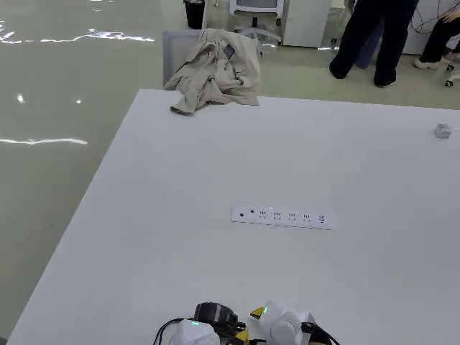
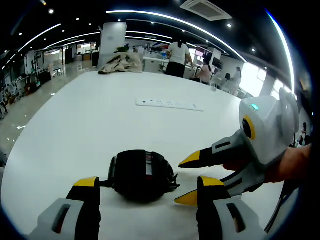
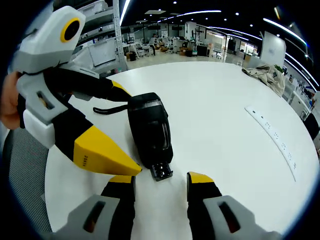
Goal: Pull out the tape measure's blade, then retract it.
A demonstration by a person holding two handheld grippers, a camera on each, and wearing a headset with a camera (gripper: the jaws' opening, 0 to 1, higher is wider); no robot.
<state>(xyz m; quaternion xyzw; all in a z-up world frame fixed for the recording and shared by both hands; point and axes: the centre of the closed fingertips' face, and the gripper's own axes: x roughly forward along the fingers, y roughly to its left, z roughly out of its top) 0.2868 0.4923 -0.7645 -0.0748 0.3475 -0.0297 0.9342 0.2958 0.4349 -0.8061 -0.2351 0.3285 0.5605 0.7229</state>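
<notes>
The left gripper (image 2: 150, 184) is holding its jaws apart around the black tape measure (image 2: 141, 175). The right gripper (image 3: 161, 178), jaws also apart, is pointing at the blade tab (image 3: 162, 171).

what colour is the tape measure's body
The tape measure is black, with a black wrist strap; the right gripper view shows it best.
</notes>
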